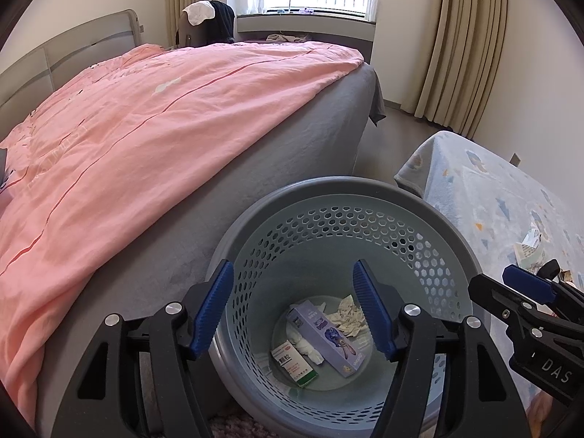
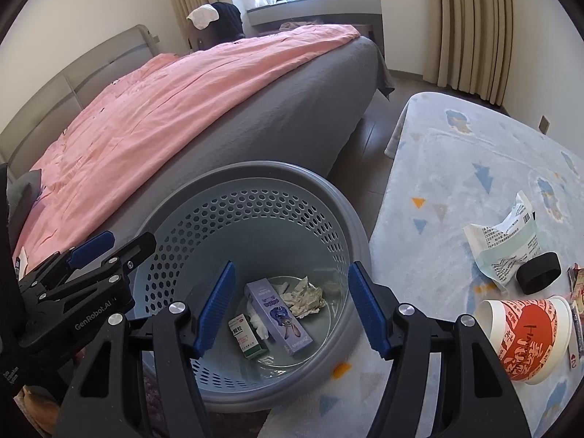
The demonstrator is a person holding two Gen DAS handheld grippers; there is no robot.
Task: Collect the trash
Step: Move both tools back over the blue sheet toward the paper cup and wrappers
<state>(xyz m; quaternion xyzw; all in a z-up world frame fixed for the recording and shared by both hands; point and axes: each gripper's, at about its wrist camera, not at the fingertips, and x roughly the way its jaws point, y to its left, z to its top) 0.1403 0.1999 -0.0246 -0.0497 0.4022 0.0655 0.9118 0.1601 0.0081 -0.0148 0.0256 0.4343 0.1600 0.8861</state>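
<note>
A grey perforated trash basket (image 1: pixel 328 182) (image 2: pixel 255 168) stands on the floor beside the bed. At its bottom lie a purple carton (image 1: pixel 325 335) (image 2: pixel 277 314), a green-and-white medicine box (image 1: pixel 294 363) (image 2: pixel 246 335), crumpled paper (image 1: pixel 348 315) (image 2: pixel 304 297) and a white tissue (image 1: pixel 306 346). My left gripper (image 1: pixel 292 281) hovers over the basket mouth, open, with nothing between its blue pads. My right gripper (image 2: pixel 291 277) is beside it over the same basket, also open and holding nothing. Each gripper shows at the edge of the other's view.
The bed with a pink cover (image 1: pixel 146 127) runs along the left of the basket. On the pale blue rug (image 2: pixel 456 168) to the right lie a red-and-white paper bowl (image 2: pixel 525 335) on its side, a white-green wrapper (image 2: pixel 503 244), a black ring (image 2: pixel 538 272) and more wrappers at the edge.
</note>
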